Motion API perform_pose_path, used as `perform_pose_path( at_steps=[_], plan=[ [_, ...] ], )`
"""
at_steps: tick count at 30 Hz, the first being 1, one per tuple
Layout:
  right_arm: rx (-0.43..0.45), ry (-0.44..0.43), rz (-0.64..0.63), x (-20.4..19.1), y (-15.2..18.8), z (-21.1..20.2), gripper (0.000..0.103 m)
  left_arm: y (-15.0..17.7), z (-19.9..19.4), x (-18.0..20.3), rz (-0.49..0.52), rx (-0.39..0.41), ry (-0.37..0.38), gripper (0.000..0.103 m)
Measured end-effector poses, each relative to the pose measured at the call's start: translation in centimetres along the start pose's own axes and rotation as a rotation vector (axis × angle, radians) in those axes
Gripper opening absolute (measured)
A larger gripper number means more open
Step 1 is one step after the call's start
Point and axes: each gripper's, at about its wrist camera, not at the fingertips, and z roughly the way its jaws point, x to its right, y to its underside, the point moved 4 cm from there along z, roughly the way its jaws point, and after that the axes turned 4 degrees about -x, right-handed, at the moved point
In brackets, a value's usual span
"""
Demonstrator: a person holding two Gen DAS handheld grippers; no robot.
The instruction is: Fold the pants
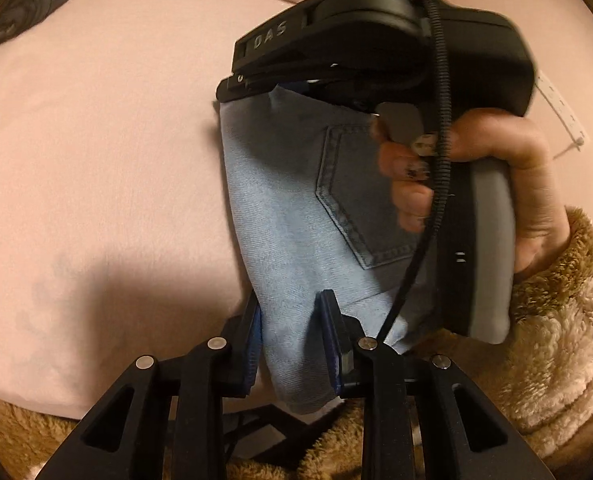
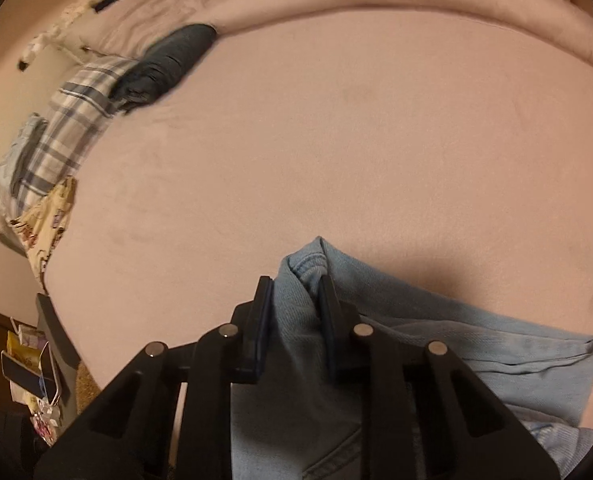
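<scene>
Denim, pale blue, is what we have pinched in both the left gripper and the right gripper: the jeans lie part-folded on the pink bedspread, further folds seemingly left.

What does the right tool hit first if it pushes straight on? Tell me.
The jeans already pinched between the right tool's pads; their bunched edge pokes out just past the tips. Beyond that, probably the pink blanket, as the tool tilts down toward it.
</scene>
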Motion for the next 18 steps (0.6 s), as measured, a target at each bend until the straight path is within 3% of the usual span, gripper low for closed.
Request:
perform_pose_path(
  at_steps=[8,14,18],
  plan=[
    [0.022,0.120,-0.041,-1.0,-0.4,1.1,0.026,0.4,-0.8,0.3,-0.006,0.022,-0.012,0.027],
    [0.047,0.064,-0.019,-0.6,-0.4,-0.3,0.026,1.5,-1.9,0.2,-0.040,0.025,0.038,0.027],
    [0.105,0.053,-0.001,-0.9,0.4,-4.0,0.030,1.1,-3.1,-0.2,-0.052,0.030,0.035,0.026]
  ],
)
